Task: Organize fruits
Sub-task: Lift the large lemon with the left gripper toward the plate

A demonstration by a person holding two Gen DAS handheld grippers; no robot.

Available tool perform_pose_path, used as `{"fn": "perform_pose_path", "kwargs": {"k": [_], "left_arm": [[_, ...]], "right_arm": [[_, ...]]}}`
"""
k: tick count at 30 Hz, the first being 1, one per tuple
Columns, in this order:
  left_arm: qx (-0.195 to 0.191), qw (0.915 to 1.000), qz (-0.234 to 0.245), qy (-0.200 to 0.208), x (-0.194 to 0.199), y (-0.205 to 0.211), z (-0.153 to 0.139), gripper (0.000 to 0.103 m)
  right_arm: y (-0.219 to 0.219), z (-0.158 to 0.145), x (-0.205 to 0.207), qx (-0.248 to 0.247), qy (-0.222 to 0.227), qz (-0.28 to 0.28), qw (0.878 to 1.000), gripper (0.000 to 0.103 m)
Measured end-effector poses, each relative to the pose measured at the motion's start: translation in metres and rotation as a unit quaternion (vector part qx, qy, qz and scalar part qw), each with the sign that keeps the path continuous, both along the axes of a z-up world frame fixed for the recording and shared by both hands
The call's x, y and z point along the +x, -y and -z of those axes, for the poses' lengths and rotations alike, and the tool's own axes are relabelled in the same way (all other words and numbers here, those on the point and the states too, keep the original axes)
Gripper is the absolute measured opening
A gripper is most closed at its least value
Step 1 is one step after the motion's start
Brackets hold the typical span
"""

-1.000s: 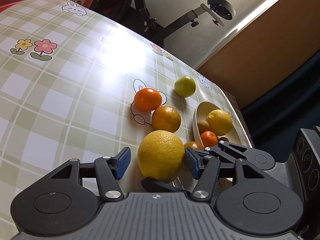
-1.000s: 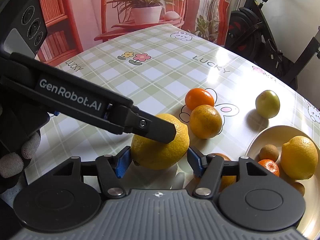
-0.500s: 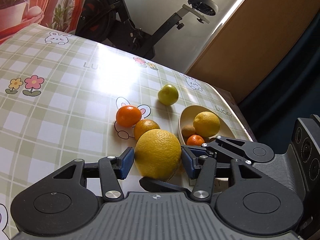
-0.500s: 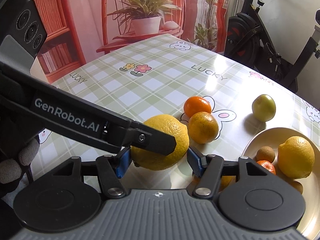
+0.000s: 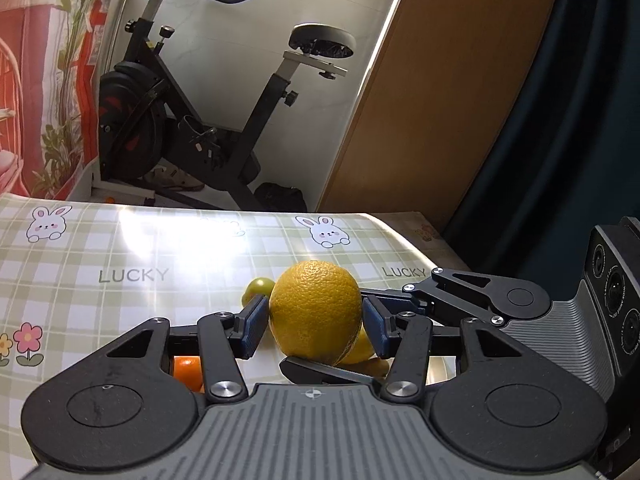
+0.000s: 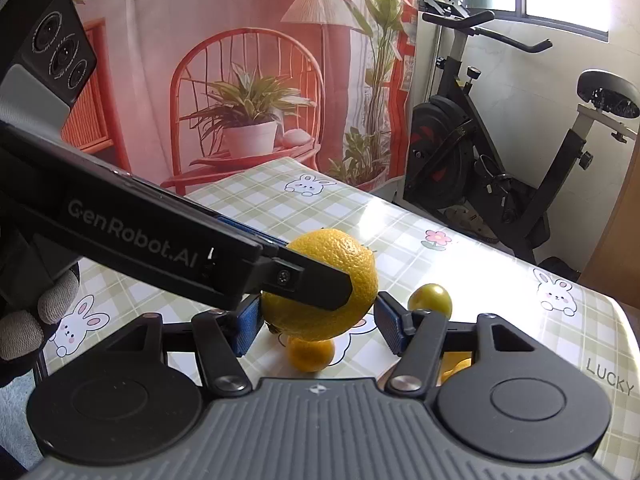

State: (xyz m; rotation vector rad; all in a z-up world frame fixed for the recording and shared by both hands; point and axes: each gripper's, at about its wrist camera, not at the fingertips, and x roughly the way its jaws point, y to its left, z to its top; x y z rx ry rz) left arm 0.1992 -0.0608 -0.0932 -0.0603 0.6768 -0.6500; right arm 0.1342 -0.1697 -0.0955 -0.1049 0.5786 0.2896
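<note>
The large, dimpled yellow citrus fruit (image 5: pixel 316 312) hung clear of the green-checked, rabbit-printed tablecloth (image 5: pixel 132 248), clamped between the blue pads of the left gripper (image 5: pixel 314 330). The right gripper (image 6: pixel 316 320) bracketed it at medium width. Its nine o'clock pad touched the peel, but its three o'clock pad seemed a sliver off, so I could not tell whether it gripped.

The carry would probably go best kept level and slow, with both claws moving together. The fruit should pass over the small green fruit (image 6: pixel 430 300) at its two o'clock.

Both grippers pointed moderately downward, and the left crossed in from ten o'clock.
</note>
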Motion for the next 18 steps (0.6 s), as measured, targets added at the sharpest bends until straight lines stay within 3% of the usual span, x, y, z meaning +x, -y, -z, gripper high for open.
{"fn": "perform_pose_path", "kwargs": {"k": [7, 18], "left_arm": [[-0.004, 0.9997, 0.024, -0.007, 0.018, 0.036, 0.002, 0.054], [0.02, 0.9951, 0.083, -0.05, 0.044, 0.091, 0.043, 0.054]], "right_arm": [[0.034, -0.016, 0.002, -0.013, 0.031, 0.028, 0.999, 0.063], [0.093, 0.014, -0.004, 0.015, 0.001, 0.09, 0.996, 0.063]]}}
